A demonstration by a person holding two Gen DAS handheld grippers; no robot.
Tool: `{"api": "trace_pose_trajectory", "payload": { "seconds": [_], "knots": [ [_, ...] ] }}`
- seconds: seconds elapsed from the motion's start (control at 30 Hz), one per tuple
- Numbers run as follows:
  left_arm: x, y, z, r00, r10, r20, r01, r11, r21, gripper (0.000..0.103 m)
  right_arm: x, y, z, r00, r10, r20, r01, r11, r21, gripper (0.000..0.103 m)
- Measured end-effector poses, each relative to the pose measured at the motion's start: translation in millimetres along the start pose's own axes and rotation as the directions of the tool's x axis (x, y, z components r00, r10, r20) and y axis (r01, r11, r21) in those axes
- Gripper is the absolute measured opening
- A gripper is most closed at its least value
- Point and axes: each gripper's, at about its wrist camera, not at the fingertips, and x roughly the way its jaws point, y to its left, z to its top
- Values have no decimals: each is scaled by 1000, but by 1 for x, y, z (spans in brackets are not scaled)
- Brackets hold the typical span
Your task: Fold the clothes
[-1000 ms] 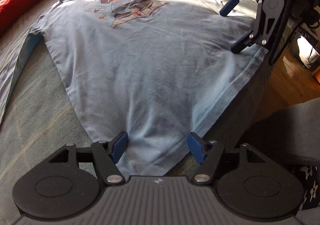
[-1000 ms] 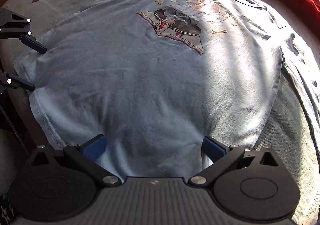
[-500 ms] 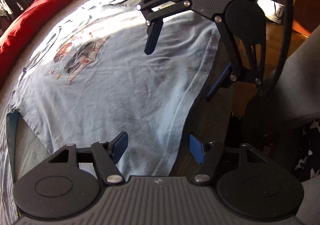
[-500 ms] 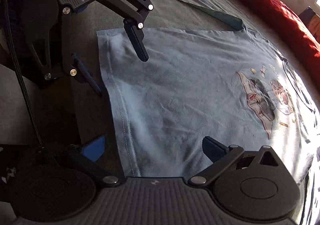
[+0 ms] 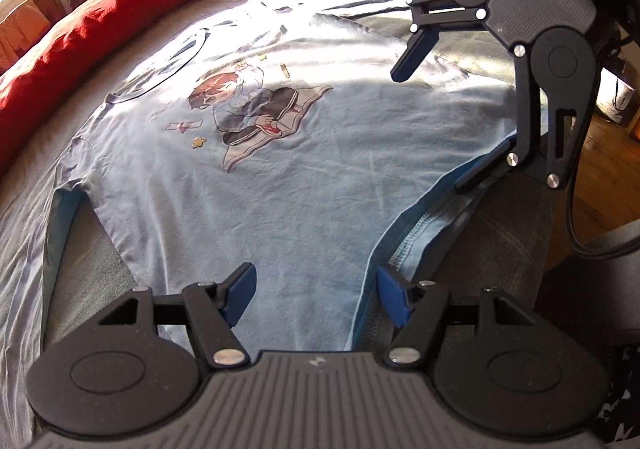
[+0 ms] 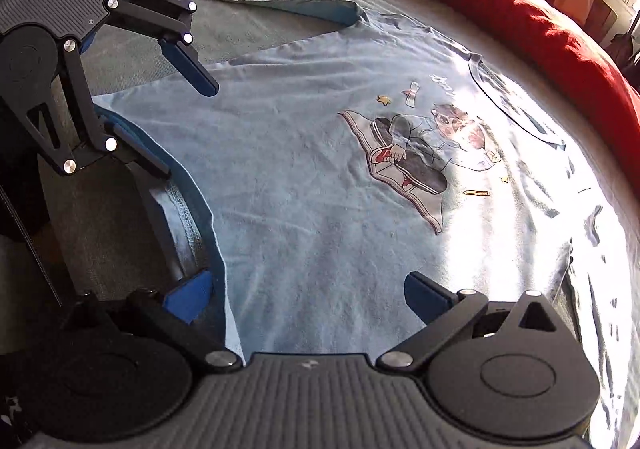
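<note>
A light blue T-shirt point(image 5: 256, 185) with a cartoon print on its chest is lying spread flat, front up, on a grey bedspread point(image 5: 24, 233), its neckline pointing toward a red bolster point(image 5: 120, 17) that is running along the far side of the bed. Sunlight is falling across the upper part of the shirt, washing out the cloth near the collar. Both grippers are hanging over the bottom hem, one at each lower corner, and both are tilting steeply downward. The left gripper point(image 5: 316, 295) is standing with its jaws apart, clasping nothing — one blue pad is sitting over the flat cloth and the other just past the hem edge, and whether either pad is touching the fabric I cannot tell. The right gripper point(image 6: 308, 299) is likewise spread wide and gripping nothing, one pad over the shirt body and the other beyond the hem. Between the two tools the hem point(image 5: 412, 233) is lifting and curling, so the stitched inner side is showing. In the left wrist view the right gripper point(image 5: 436, 117) is seen straddling that raised edge, one finger above the cloth and one below and outside it. A long sleeve point(image 6: 316, 11) is lying stretched across the bedspread — away from the shirt body.
</note>
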Motion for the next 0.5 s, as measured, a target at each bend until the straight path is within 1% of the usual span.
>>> {"api": "trace_pose_trajectory", "payload": {
  "seconds": [0.07, 0.17, 0.27, 0.37, 0.47, 0.5],
  "knots": [
    [1, -2, -1, 1000, -4, -4, 4, 1000, 5, 66, -1, 3, -2, 999, 40, 3, -40, 999, 6, 103],
    [0, -8, -2, 1000, -5, -2, 5, 999, 37, 67, 0, 16, -5, 998, 64, -9, -65, 997, -51, 103],
    [-1, -15, -1, 1000, -22, 10, 21, 996, 83, 67, 6, 30, -9, 1000, 3, -11, -5, 989, -147, 103],
    [1, -25, 2, 999, -43, 23, 40, 990, 136, 67, 5, 28, -10, 999, -42, -8, 40, 986, -160, 103],
    [2, -33, 6, 996, -78, 35, 71, 983, 172, 67, -1, 19, -8, 998, -63, -5, 62, 991, -119, 103],
    [3, -36, 8, 996, -86, 38, 77, 980, 183, 67, -3, 17, -8, 998, -71, -2, 70, 991, -112, 101]
  ]
}}
